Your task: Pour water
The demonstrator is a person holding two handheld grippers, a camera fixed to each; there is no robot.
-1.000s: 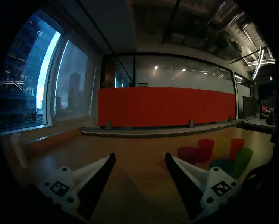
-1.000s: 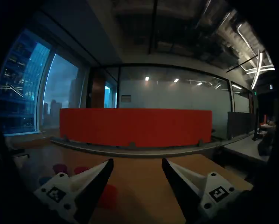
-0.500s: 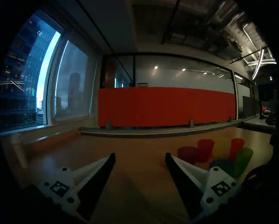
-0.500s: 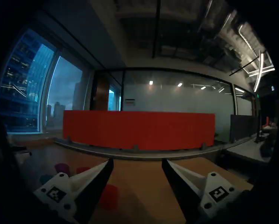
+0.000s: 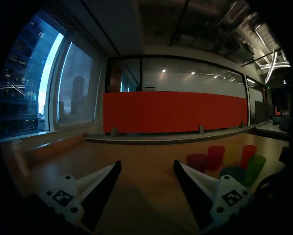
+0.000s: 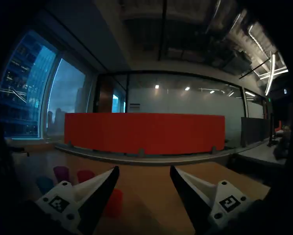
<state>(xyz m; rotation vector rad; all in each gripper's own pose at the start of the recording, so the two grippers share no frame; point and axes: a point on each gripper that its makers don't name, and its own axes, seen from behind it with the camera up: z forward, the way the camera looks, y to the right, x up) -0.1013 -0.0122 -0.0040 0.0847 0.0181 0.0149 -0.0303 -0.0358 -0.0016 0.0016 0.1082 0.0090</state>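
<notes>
In the left gripper view, my left gripper (image 5: 147,166) stands open above the wooden table (image 5: 146,156), nothing between its fingers. A group of coloured cups sits to its right: a maroon cup (image 5: 196,162), a red cup (image 5: 216,157), an orange-red cup (image 5: 248,155), a green cup (image 5: 255,168) and a blue cup (image 5: 233,172). In the right gripper view, my right gripper (image 6: 144,172) is open and empty. Left of it stand a purple cup (image 6: 61,174), a blue cup (image 6: 44,184), a red cup (image 6: 85,176), and another red cup (image 6: 113,202) partly behind the left finger.
A long red partition (image 5: 174,111) runs along the table's far edge, with a glass wall behind it. Tall windows (image 5: 48,86) line the left side. The room is dim. Another desk (image 6: 260,154) lies at the right.
The right gripper has tilted slightly, so the cups at its left show more fully and higher in the view. The left gripper has stayed still.
</notes>
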